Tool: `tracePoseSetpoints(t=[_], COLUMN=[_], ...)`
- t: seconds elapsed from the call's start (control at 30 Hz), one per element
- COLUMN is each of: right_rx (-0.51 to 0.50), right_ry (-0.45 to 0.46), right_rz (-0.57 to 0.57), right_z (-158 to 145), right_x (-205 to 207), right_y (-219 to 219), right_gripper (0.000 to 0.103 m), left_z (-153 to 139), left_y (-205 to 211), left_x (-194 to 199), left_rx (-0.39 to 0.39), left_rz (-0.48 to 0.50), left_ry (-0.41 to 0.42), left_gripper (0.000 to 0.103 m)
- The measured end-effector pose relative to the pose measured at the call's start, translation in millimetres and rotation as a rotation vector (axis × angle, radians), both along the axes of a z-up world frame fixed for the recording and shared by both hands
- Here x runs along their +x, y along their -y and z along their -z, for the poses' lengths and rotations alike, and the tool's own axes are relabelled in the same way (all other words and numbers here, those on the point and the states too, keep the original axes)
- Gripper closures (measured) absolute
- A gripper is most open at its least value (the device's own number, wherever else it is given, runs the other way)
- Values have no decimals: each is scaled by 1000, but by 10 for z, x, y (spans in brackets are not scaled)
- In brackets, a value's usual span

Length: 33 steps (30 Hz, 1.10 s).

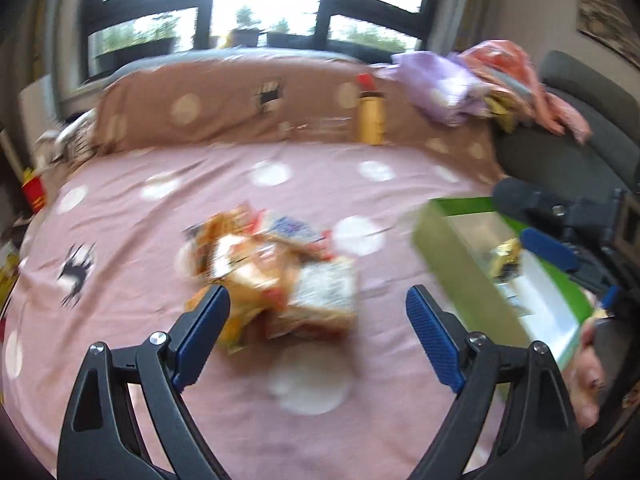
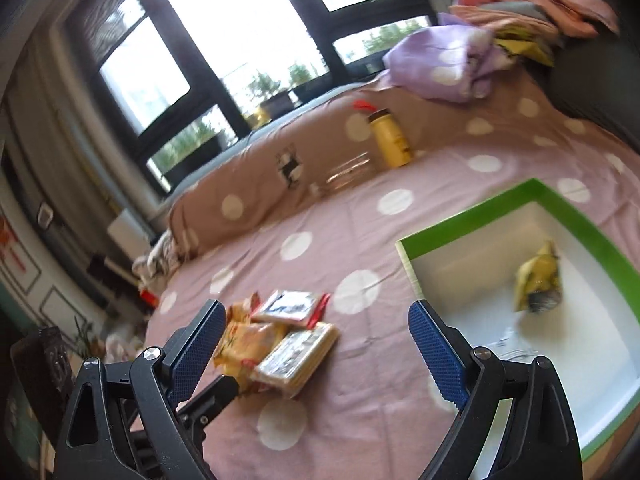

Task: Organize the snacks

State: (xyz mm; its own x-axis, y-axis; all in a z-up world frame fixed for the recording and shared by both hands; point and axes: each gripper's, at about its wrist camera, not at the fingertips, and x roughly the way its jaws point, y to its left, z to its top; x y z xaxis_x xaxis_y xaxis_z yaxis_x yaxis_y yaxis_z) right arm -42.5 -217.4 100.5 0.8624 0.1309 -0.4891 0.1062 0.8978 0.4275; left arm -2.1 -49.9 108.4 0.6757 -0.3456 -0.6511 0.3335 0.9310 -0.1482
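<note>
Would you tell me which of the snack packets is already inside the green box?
The yellow packet, alone on the white floor of the green box. The other packets lie piled on the pink spotted sheet outside it.

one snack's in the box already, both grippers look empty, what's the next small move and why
Probably bring the left gripper down onto the snack pile and close on the nearest packet. Its jaws stand open, nothing between them, with the pile just ahead on the pink sheet. The green box holds only one yellow packet, and the right gripper is open too.
</note>
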Motion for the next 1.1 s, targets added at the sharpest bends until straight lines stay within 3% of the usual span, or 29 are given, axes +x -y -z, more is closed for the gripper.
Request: tracePoseSetpoints(t=[0.17,0.27,0.37,0.47,0.6,0.73,0.87,0.9,1.0,1.03,1.1], right_rx=[-96,-183,-189,-173,-172,-177,-141,-179,-417,-469,-452], right_ry=[-130,-207,-273,-295,-252,-225,-323,-333,-347,-350,-349], right_rz=[-20,-15,-20,-5,4,-18,-122,-125,-87,-67,-55], right_z=[308,538,734,863,898,946,1105,1144,1255,1294,1274], right_x=[280,430,560,621,596,563,530,512,522,537,531], right_y=[-365,-510,-549,-557,-570,-555,-545,-578,-818,-885,-868], right_gripper=[10,10,10,10,10,9,9,9,9,0,0], left_z=[346,525,640,703,846,964,953,953,956,956,963], left_y=[-457,-567,-563,-636,-735,-848,-816,-814,-815,-810,-813], left_x=[102,192,338,383,466,545,535,534,533,531,532], left_rx=[-8,20,72,66,44,-28,-30,-31,-33,-31,-27], left_rz=[-132,-177,-200,-206,-234,-255,-247,-247,-246,-246,-245], left_ry=[-66,-78,-85,-91,-146,-195,-190,-190,-190,-189,-187], left_gripper=[13,13,13,13,13,3,0,0,0,0,0])
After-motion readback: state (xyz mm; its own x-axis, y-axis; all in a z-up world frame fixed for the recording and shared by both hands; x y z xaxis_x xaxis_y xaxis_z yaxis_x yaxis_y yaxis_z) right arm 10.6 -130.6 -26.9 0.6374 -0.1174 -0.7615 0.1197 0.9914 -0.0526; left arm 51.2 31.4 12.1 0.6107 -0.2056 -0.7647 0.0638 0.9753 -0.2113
